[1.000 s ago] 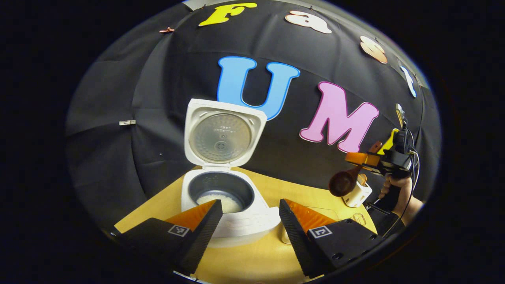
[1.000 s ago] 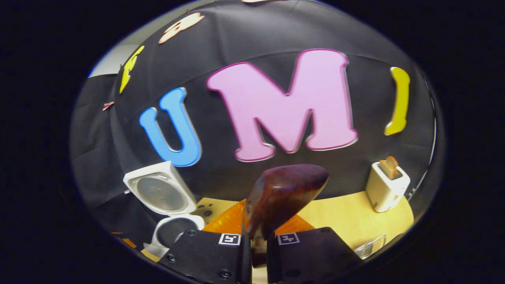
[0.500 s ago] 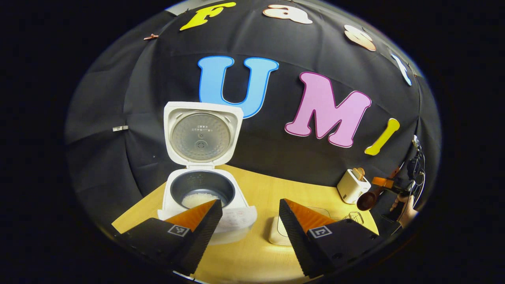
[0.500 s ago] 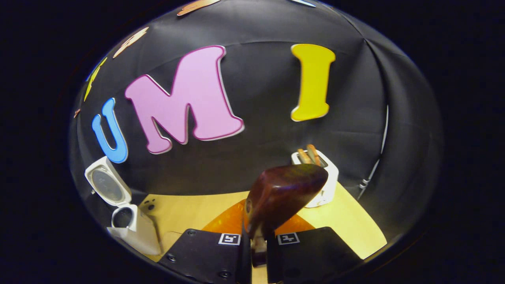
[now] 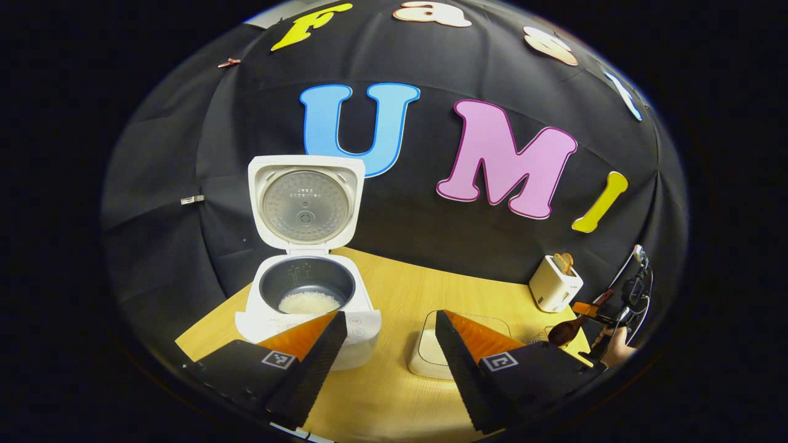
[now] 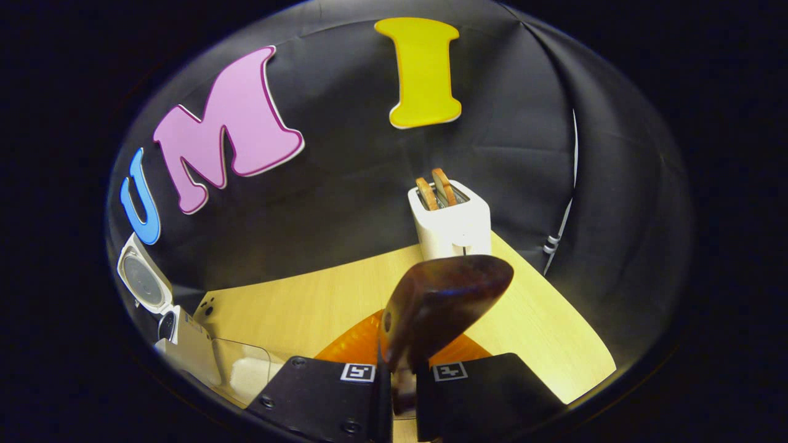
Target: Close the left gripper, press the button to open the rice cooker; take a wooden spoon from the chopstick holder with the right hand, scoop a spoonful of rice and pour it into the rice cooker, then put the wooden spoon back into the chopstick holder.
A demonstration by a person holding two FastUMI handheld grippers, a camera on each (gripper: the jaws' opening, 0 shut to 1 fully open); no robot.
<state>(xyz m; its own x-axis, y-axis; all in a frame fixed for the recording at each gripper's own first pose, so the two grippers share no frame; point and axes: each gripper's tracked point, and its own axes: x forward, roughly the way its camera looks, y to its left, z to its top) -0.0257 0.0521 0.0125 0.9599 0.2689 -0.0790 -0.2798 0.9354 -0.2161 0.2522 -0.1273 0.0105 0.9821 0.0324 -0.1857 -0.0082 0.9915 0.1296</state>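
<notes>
- The left gripper [image 5: 388,344] is wide open and holds nothing, above the tabletop [image 5: 394,295].
- The rice cooker [image 5: 306,311] stands ahead of it, lid up, with rice in the pot.
- The right gripper [image 6: 397,381] is clamped on the wooden spoon [image 6: 440,307], bowl forward.
- The white chopstick holder [image 6: 452,224] stands just beyond the spoon.

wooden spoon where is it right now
The wooden spoon is clamped in the right hand-held gripper, off the table in front of the chopstick holder.
</notes>
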